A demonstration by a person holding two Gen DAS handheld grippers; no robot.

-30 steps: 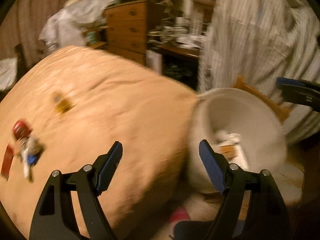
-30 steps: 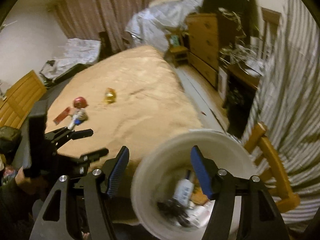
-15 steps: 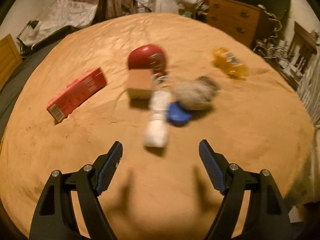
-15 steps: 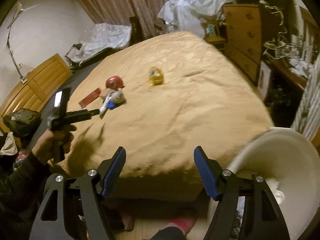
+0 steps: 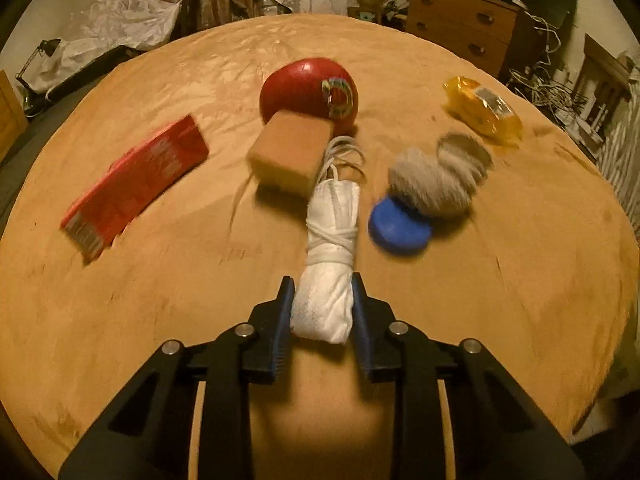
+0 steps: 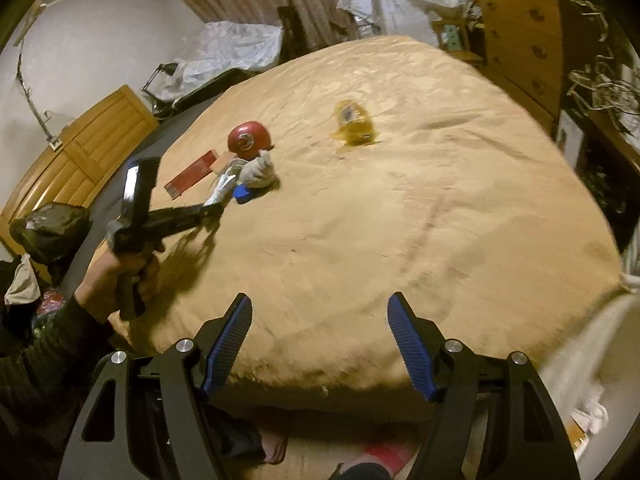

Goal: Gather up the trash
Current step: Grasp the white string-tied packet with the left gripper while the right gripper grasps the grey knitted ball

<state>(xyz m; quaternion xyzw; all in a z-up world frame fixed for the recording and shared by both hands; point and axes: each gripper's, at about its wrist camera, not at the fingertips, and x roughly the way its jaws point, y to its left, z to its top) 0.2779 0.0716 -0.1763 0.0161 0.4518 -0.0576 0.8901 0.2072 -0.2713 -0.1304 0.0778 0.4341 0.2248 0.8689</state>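
Trash lies on a bed with an orange-tan cover (image 5: 160, 300). My left gripper (image 5: 322, 292) is shut on the near end of a white cloth bundle tied with string (image 5: 332, 240). Beyond it lie a tan sponge (image 5: 292, 152), a red round pack (image 5: 308, 88), a red carton (image 5: 136, 184), a blue lid (image 5: 400, 228), a grey fuzzy wad (image 5: 436, 180) and a yellow wrapper (image 5: 482, 110). In the right wrist view, the left gripper (image 6: 216, 206) reaches the pile from the left, held in a hand (image 6: 116, 276). My right gripper (image 6: 320, 320) is open and empty over the bed's near edge.
A white bin (image 6: 580, 360) with trash inside stands at the bed's right corner, blurred. A wooden dresser (image 6: 520, 48) and tangled wires line the right side. A wooden board (image 6: 68, 168) and a black bag (image 6: 48, 228) are on the left.
The left gripper swung from the bin to the pile and shut on the white bundle. The right gripper turned from the bin toward the bed, staying open.
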